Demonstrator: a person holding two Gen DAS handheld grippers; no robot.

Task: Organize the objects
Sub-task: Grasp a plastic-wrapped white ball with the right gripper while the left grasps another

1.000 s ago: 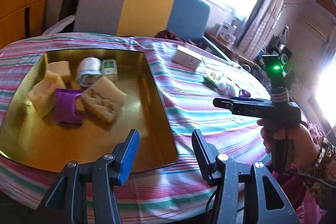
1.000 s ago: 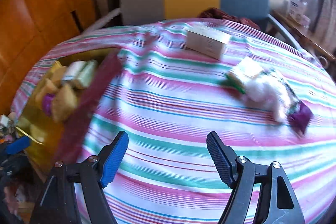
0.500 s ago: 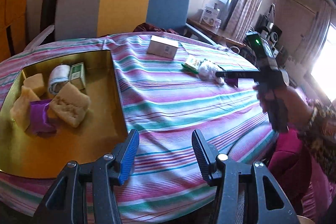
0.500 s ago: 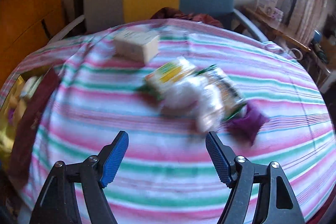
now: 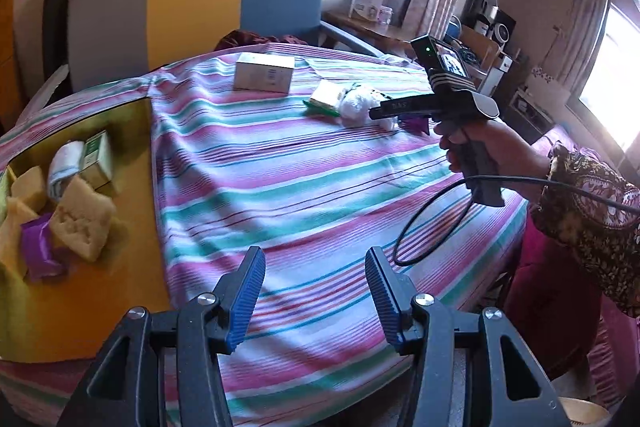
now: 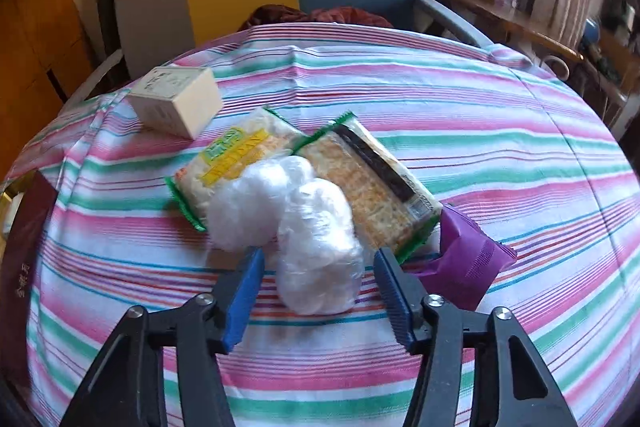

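A white plastic-wrapped bundle (image 6: 316, 243) lies on the striped tablecloth on top of two green-edged noodle packets (image 6: 240, 155). A purple packet (image 6: 468, 259) lies to its right and a cream box (image 6: 176, 101) behind left. My right gripper (image 6: 318, 287) is open, its fingers either side of the near end of the bundle. My left gripper (image 5: 316, 291) is open and empty above the cloth. A gold tray (image 5: 92, 291) at left holds sponges (image 5: 82, 223), a purple packet (image 5: 38, 253), a white roll and a small green box. The right gripper also shows in the left wrist view (image 5: 376, 113).
A grey, yellow and blue chair back (image 5: 192, 11) stands behind the table. A side table with boxes (image 5: 368, 3) is at the back right. A cable (image 5: 432, 223) loops from the right gripper's handle over the cloth.
The right gripper has swung right across the table from near the tray and closed in on the white bundle. The left gripper's view has turned right, away from the tray.
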